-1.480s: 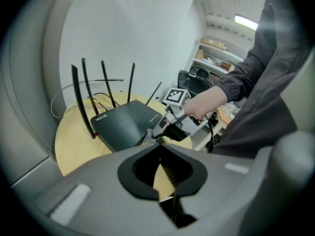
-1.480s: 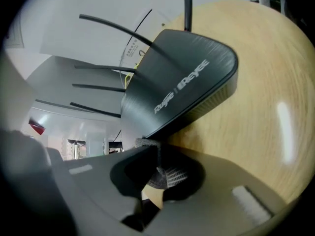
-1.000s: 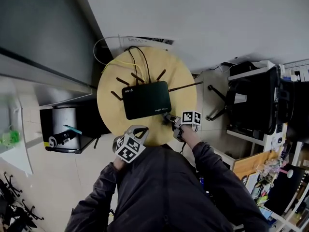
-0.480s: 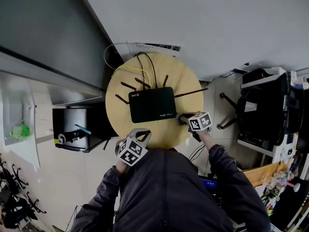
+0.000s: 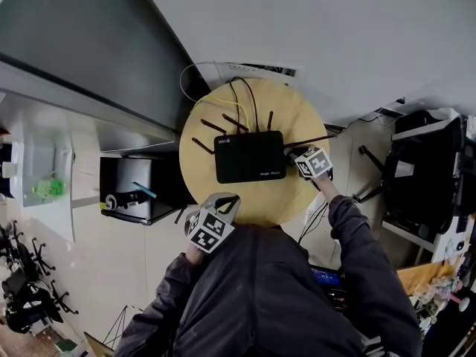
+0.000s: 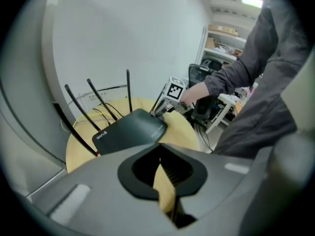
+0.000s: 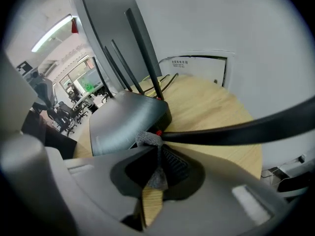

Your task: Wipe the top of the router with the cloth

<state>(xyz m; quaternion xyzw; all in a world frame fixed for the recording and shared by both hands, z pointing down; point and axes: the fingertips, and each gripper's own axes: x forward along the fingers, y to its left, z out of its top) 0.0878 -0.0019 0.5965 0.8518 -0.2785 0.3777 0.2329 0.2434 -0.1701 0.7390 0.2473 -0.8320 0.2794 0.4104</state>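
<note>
Right hand-held gripper (image 5: 292, 155): jaws were pinching the cloth, right at the router's right-hand edge, and low over the bench!
Left hand-held gripper (image 5: 227, 198): jaws were pressed together with nothing between them. It hung at the near rim of the bench, well apart from the router.
Hand-held grippers counted: two, one in each hand.
Cloth (image 7: 146, 139): one, grey and bunched. It poked out of the right jaws and touched the router's corner beside an antenna's base.
Router (image 5: 251, 157): one, black and flat. It lay mid-bench with its white lettering at the far-left corner.
Antennas (image 5: 214, 126): five showed in the head view, all thin and black.
Bench (image 5: 297, 114): one, round and pale wood.
Cables: one yellow (image 5: 216, 100), plus black ones behind the router.
</note>
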